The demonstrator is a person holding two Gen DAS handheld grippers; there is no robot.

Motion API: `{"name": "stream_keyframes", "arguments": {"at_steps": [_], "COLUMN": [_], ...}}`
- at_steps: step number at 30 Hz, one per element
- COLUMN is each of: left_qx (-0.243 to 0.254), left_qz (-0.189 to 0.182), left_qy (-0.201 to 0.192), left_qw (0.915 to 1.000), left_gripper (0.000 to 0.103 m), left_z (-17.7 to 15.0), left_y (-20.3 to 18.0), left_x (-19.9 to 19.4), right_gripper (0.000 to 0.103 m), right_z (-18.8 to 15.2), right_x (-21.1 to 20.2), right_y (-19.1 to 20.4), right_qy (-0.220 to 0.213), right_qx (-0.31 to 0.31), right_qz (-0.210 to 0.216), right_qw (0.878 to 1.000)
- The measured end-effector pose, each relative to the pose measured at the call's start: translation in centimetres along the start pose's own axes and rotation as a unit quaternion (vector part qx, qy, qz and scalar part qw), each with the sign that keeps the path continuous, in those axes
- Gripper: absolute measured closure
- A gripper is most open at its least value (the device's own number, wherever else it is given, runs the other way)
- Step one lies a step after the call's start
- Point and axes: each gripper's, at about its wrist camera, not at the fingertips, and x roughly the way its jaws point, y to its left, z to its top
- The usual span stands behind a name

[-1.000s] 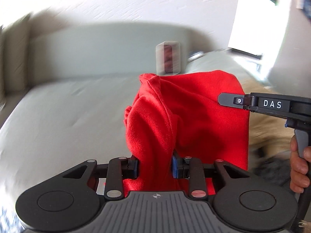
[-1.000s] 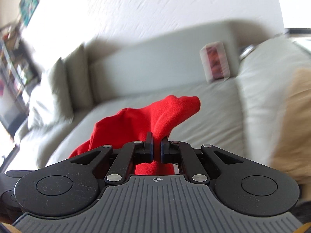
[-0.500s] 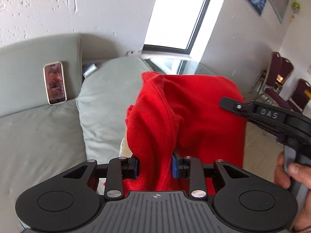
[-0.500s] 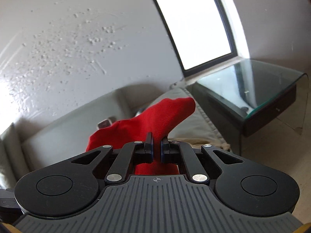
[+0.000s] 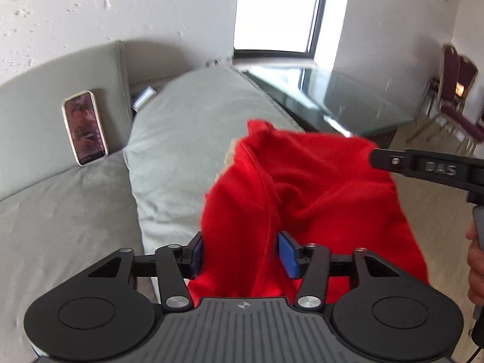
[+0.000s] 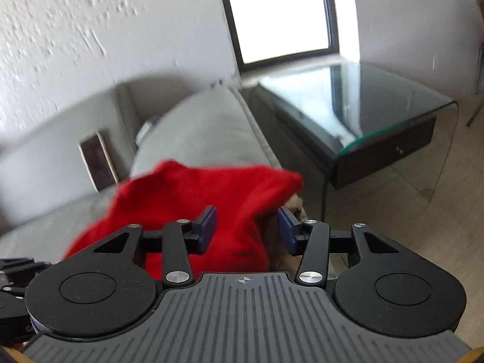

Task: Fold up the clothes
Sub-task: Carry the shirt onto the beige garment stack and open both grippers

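A red fleece garment lies bunched over the sofa's right armrest. My left gripper stands open with the red cloth loose between its blue pads. My right gripper is also open, with the garment lying between and under its pads. The right gripper's arm shows at the right of the left wrist view, next to the cloth.
A phone leans on the grey sofa backrest. A glass side table stands right of the armrest under a window. Maroon chairs stand at far right. Something beige lies under the garment.
Both grippers have opened and let go of the red garment. It has dropped from hanging in the air onto the armrest, and both views have tilted lower.
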Motion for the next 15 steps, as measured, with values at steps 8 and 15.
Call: {"name": "stream_keyframes", "arguments": {"at_steps": [8,15], "left_qx": [-0.072,-0.086], "left_qz": [-0.001,0.008], "left_qy": [0.003,0.018], "left_qw": [0.9974,0.9961], "left_gripper": [0.042,0.044], "left_z": [-2.2,-3.2], "left_y": [1.3,1.9], "left_x": [-4.6,-5.9], "right_gripper": [0.060,0.062], "right_z": [-2.6,-7.9], "right_x": [-5.3,-2.0], "right_y": [4.4,5.5], "right_qy": [0.019,0.117], "right_qx": [-0.075,-0.187], "right_qz": [0.104,0.006], "right_qw": [0.992,0.975]}}
